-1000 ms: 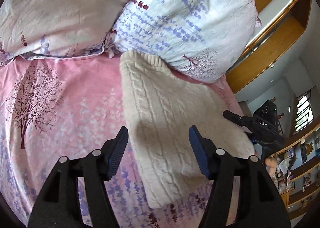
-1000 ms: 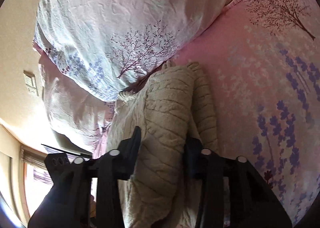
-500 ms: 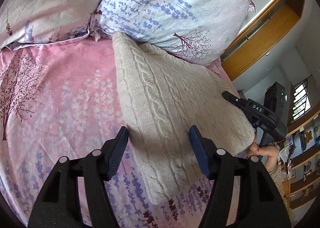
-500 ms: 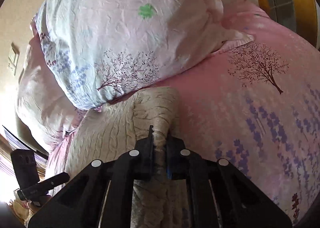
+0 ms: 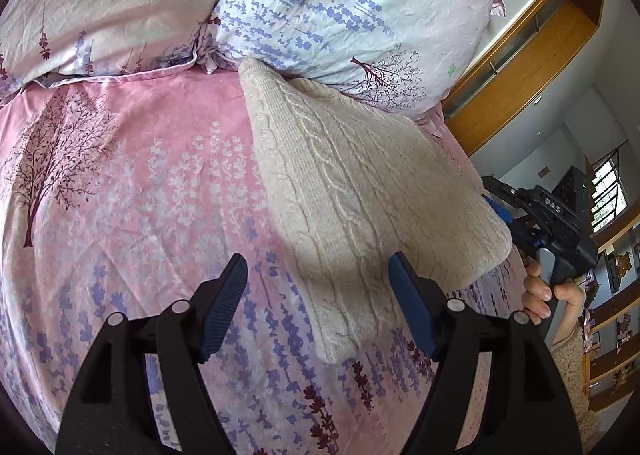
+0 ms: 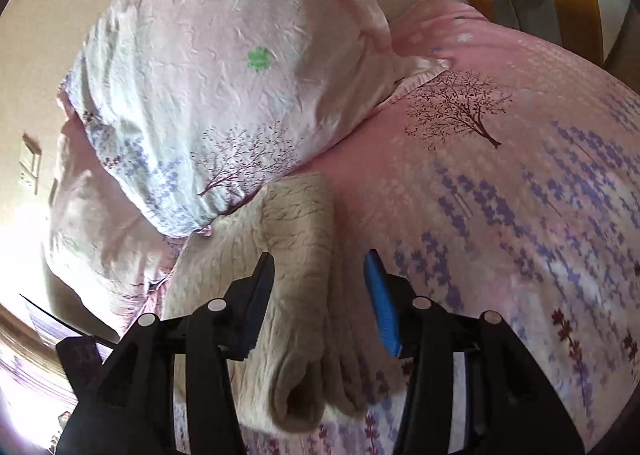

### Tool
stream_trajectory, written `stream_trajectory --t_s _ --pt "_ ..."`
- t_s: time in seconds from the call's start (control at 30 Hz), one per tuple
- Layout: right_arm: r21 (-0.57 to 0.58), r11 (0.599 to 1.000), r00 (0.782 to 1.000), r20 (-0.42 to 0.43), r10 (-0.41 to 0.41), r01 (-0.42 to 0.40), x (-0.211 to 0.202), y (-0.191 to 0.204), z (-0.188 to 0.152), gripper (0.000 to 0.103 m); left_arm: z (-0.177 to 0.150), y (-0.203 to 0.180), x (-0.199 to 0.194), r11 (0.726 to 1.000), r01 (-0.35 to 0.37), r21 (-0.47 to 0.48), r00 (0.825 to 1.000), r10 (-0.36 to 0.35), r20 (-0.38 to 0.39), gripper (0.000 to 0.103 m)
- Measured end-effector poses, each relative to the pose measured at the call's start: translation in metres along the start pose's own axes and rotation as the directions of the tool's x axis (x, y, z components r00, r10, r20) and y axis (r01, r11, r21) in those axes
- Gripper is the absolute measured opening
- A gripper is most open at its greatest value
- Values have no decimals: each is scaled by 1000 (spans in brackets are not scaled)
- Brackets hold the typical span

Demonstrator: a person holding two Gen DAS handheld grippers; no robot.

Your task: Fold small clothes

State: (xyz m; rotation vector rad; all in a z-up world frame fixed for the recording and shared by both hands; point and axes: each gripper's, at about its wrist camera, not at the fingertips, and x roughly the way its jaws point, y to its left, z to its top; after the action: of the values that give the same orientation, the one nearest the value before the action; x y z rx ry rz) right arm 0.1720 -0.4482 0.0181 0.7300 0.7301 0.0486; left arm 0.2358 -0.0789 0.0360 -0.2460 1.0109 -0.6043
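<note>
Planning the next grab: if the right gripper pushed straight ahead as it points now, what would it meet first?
Probably the folded cream sweater, lying between the open right gripper fingers; beyond it, the floral pillow.

Cream cable-knit sweater [image 5: 360,191], folded into a thick rectangle, lies flat on the pink bed, top corner tucked against the floral pillow [image 5: 352,11].

Pink floral bedsheet [image 5: 120,175] covers the bed. Two pillows [image 5: 352,11] lie side by side at its head. Wooden shelves [image 5: 532,55] beyond.
</note>
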Motion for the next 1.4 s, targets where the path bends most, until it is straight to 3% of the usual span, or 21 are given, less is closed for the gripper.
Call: stream_trajectory --t_s 0.17,0.3,0.37,0.4,0.43,0.57,0.63,0.77,0.87,1.0,1.27,1.4 --pt "-37 997 998 5 63 -63 -25 7 -29 48 -8 -9 5 1000 -8 -1 1000 8 -14 71" --pt "-109 993 998 -26 49 -52 -19 20 -42 46 -13 -12 11 1000 -13 -5 1000 13 -19 61" --pt "-133 990 999 -38 32 -37 -10 25 -46 34 -14 -12 14 1000 5 -23 1000 -5 -24 53" --pt "-142 990 999 -44 19 -25 -5 27 -47 20 -14 -12 15 999 4 -32 1000 -5 -24 50" --pt "-146 989 999 -45 12 -19 -2 28 -47 13 -14 -12 16 999 4 -37 1000 -5 -21 45" --pt "-167 986 999 50 9 0 -20 32 -44 9 -14 -11 13 999 9 -37 1000 -10 -9 28" --pt "-184 983 996 92 4 13 -34 35 -42 9 -16 -12 9 1000 10 -28 1000 -10 -5 26" --pt "-193 976 994 66 -92 103 -32 24 -52 8 -23 -21 6 998 -50 41 999 49 6 26" --pt "-135 987 996 34 -88 92 -23 6 -58 8 -26 -28 7 992 -96 77 995 95 14 32" --pt "-152 981 993 21 -119 121 -17 7 -58 8 -29 -37 7 978 -162 135 987 159 36 39" --pt "-146 980 991 0 -134 133 -5 3 -56 8 -29 -37 12 969 -191 159 982 187 42 41" --pt "-151 980 991 -17 -135 131 -1 4 -52 9 -25 -30 18 979 -164 122 986 162 27 47"
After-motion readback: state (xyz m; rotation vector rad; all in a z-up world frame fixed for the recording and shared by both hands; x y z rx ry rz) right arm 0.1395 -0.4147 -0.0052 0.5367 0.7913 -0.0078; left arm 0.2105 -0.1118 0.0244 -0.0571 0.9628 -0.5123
